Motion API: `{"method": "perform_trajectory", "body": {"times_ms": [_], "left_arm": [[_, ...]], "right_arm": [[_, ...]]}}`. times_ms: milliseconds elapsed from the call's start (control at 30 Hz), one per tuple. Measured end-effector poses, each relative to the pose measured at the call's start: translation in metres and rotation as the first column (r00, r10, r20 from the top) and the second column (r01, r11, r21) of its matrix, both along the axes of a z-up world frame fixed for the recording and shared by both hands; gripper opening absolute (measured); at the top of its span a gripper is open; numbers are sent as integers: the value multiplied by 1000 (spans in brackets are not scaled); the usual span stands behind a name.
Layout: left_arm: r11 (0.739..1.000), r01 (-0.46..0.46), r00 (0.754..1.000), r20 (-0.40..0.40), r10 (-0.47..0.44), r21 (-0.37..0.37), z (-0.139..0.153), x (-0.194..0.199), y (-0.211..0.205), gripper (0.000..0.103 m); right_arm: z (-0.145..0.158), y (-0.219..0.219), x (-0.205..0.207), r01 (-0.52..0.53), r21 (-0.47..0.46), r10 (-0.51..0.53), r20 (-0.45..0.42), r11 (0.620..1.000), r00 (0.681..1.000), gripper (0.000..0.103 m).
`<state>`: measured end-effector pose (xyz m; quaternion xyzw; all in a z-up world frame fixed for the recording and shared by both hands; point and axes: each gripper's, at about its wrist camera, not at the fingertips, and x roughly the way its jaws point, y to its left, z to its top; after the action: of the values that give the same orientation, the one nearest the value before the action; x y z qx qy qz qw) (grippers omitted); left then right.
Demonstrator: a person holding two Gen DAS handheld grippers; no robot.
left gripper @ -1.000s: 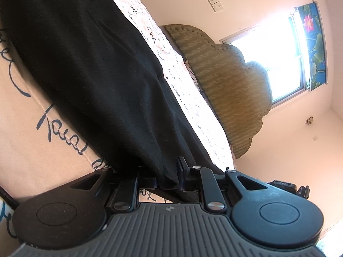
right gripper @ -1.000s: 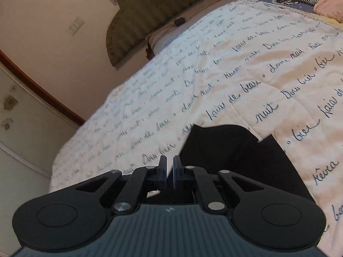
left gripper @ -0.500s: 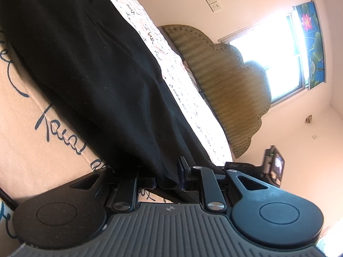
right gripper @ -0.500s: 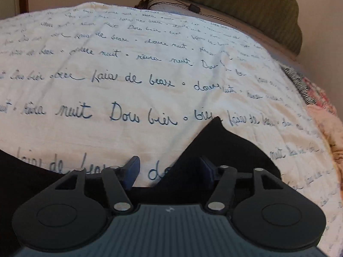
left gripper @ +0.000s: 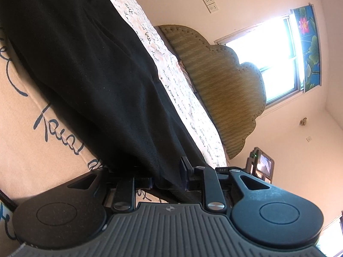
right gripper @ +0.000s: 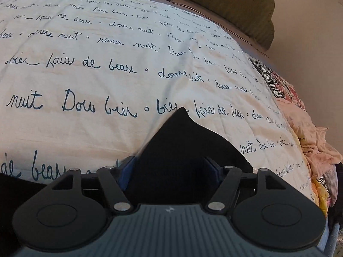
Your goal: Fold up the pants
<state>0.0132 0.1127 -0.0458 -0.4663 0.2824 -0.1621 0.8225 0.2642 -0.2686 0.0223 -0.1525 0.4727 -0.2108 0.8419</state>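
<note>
Black pants (left gripper: pixel 85 64) stretch across the bed in the left wrist view and run down between the fingers of my left gripper (left gripper: pixel 167 175). Its jaws are opening, and the bunched cloth still fills the narrow gap between the pads. In the right wrist view a pointed corner of the pants (right gripper: pixel 186 141) lies flat on the cream bedspread (right gripper: pixel 107 64). My right gripper (right gripper: pixel 170 167) hangs over that corner, jaws wide and still opening. The cloth sits between the blue pads without being pressed. The back of the right gripper (left gripper: pixel 261 167) shows past the left one.
The bedspread carries dark handwritten lettering. An olive scalloped headboard (left gripper: pixel 225 81) stands at the bed's far end under a bright window (left gripper: pixel 268 60). A pile of pink and patterned clothes (right gripper: pixel 304 132) lies along the bed's right edge.
My right gripper swung round, tipped downward and went from shut to wide open, leaving the pants corner on the bed. It came into the left view. The left gripper stayed put on the cloth.
</note>
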Motion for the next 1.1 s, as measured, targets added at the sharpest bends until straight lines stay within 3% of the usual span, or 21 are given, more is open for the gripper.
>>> {"method": "perform_trajectory", "body": {"times_ms": [100,133,267,333,433,467,500,533,567,733,800,1000,1100], "left_arm": [[1000,1,1000,0,-1,6,0,0,0,33],[1000,1,1000,0,-1,9,0,0,0,33],[1000,2,1000,0,-2,21,2,1,-1,33],[1000,2,1000,0,-2,28,4,1,-2,33],[999,1,1000,0,-1,41,6,2,-5,33],[999,0,1000,-1,0,46,7,2,-5,33],[999,0,1000,-1,0,50,7,2,-6,33],[999,-1,1000,-1,1,52,8,2,-6,33],[999,-1,1000,-1,1,54,8,2,-7,33],[998,-2,1000,0,2,58,9,2,-8,33],[998,-2,1000,0,2,59,9,2,-8,33],[999,-1,1000,1,1,54,8,2,-8,33],[999,1,1000,3,-1,49,8,2,-7,33]], "right_arm": [[-2,-4,7,101,-47,-101,-5,994,995,103],[-1,-10,8,135,-20,-135,7,991,991,103],[1,-49,-11,140,286,-187,146,948,972,102],[-5,-57,-21,139,309,-203,187,941,961,103],[-6,-51,-22,74,251,-122,180,965,976,103],[-3,-51,-20,73,260,-117,161,963,980,93],[2,-52,-16,63,278,-109,152,958,982,69],[6,-52,-15,63,279,-111,158,958,981,54],[10,-53,-13,78,272,-124,156,959,980,33],[16,-59,-16,94,331,-151,153,939,977,10],[21,-71,-22,99,386,-177,171,917,969,5],[62,-130,-76,24,662,-299,306,749,904,4],[77,-152,-122,-46,731,-346,377,681,859,4]]}}
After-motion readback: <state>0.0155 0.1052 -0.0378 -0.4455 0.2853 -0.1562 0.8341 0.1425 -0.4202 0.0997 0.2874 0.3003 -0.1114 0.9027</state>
